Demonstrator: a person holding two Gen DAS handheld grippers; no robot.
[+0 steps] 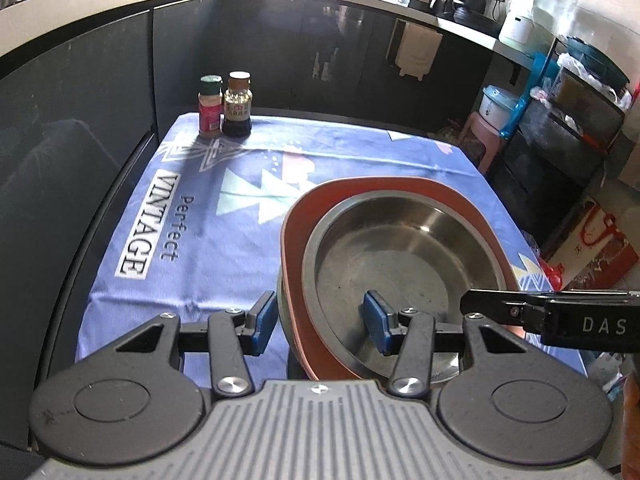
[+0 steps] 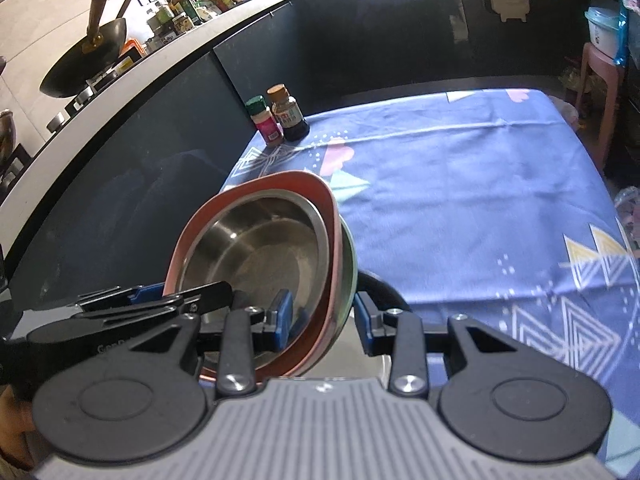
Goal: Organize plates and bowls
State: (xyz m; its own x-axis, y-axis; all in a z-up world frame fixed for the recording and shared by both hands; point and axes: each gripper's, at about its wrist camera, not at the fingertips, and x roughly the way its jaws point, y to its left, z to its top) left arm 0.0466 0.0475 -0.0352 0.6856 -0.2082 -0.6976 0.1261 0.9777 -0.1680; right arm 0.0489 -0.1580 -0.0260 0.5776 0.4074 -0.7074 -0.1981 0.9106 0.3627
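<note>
Here, a steel bowl (image 1: 400, 256) sits nested in a reddish-brown plate (image 1: 320, 208), the stack resting on other metal dishes near the front of a blue patterned tablecloth (image 1: 200, 208). The left gripper (image 1: 324, 320) straddles the stack's near left rim: one blue pad (image 1: 264, 320) stands outside the plate's edge, the other inside the steel bowl, with the jaws parted wide and gaps visible on both sides, so the rim does not appear clamped. The right gripper (image 2: 324, 320) does the same on the stack's opposite side, its left pad (image 2: 282, 316) inside the bowl and its right pad outside a greenish metal rim (image 2: 348, 264) beneath the plate; its jaws also stand apart, though whether either pad touches the dishes is hard to judge through the fisheye. Each tool shows in the other's view, reaching in over the stack's near edge. Well beyond the stack, at the far left corner of the cloth, a green-capped spice jar (image 1: 210, 106) and a dark sauce bottle (image 1: 238, 104) stand upright, side by side, against dark cabinet fronts (image 1: 100, 92).
</note>
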